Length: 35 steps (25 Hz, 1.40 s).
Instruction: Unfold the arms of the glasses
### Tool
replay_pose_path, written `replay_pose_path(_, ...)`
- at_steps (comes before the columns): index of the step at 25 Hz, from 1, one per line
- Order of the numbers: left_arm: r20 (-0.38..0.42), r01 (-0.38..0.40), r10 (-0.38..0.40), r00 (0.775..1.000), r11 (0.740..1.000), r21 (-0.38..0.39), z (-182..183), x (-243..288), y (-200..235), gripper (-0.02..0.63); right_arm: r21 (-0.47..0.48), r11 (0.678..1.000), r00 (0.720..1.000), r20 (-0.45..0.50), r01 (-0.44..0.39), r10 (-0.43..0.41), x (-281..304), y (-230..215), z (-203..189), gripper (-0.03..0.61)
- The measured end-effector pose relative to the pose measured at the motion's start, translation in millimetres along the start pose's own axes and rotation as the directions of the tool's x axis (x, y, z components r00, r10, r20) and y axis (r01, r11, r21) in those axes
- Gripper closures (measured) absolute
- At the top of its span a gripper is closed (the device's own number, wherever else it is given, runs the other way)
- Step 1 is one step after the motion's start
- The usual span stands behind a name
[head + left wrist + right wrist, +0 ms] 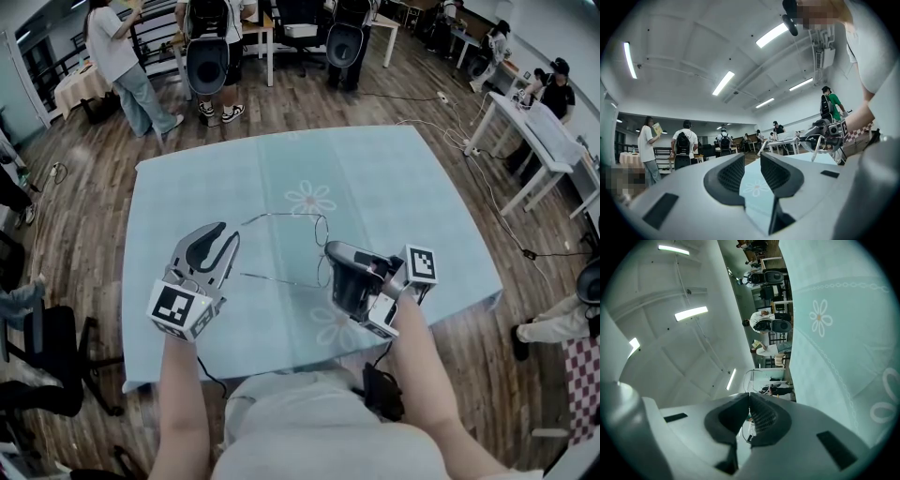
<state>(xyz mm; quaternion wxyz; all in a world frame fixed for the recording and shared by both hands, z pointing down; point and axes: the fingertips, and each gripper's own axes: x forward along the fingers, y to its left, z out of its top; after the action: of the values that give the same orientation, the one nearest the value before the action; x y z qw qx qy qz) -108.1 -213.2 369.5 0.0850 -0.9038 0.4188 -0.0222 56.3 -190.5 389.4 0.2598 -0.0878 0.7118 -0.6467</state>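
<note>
A pair of thin wire-frame glasses hangs just above the light blue tablecloth. Both thin arms reach left from the front toward my left gripper. My right gripper is shut on the front of the frame, and in the right gripper view a wire lens loop sticks out past the closed pads. My left gripper stands open near the arm tips, with nothing between its pads and only cloth showing in the gap. From the left gripper view, the glasses show off to the right in the other gripper.
The table's near edge lies close to the person's body. Several people and chairs stand beyond the far edge on a wooden floor. White tables with seated people are at the right. Cables lie on the floor.
</note>
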Motion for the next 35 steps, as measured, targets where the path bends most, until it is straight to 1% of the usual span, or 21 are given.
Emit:
replay_pose_path(5,-0.015,-0.049,0.049,0.999,0.998,-0.032,-4,-1,1,0.508,-0.032,0.999,0.998,0.036,0.043,-0.041,-4,-5,6,0.566)
replay_pose_path(10,-0.03,-0.095,0.093,0.995,0.994,-0.059,-8,-2,3,0.549,-0.059,0.996,0.993,0.094,0.074,-0.069,-3,-8,13,0.566)
replay_pose_path(12,-0.038,-0.1,0.098,0.994,0.993,-0.059,-9,-1,-1,0.554,-0.072,0.994,0.99,0.121,0.081,-0.072,-4,-8,17,0.566)
replay_pose_path(15,-0.042,-0.124,0.121,0.992,0.991,-0.055,-9,-1,-4,0.578,-0.098,0.991,0.984,0.162,0.095,-0.079,-6,-8,21,0.566)
replay_pose_path(18,-0.037,-0.17,0.168,0.985,0.983,-0.062,-7,-3,0,0.595,-0.119,0.987,0.976,0.2,0.111,-0.086,-5,-8,24,0.567)
replay_pose_path(21,-0.031,-0.219,0.218,0.976,0.972,-0.087,-4,-3,5,0.603,-0.125,0.985,0.968,0.234,0.118,-0.087,-5,-8,28,0.566)
replay_pose_path(23,-0.03,-0.242,0.241,0.97,0.965,-0.1,-3,-2,6,0.604,-0.124,0.985,0.963,0.256,0.122,-0.087,-6,-8,32,0.568)
replay_pose_path(26,-0.031,-0.271,0.269,0.963,0.958,-0.097,-3,-4,6,0.606,-0.127,0.983,0.953,0.29,0.131,-0.09,-7,-12,33,0.568)
replay_pose_path(31,-0.026,-0.287,0.286,0.958,0.954,-0.085,0,-3,-2,0.606,-0.135,0.98,0.932,0.351,0.145,-0.09,-7,-17,33,0.568)
replay_pose_path(35,-0.024,-0.289,0.288,0.957,0.953,-0.086,2,1,-9,0.606,-0.145,0.977,0.924,0.371,0.154,-0.091,-5,-18,32,0.568)
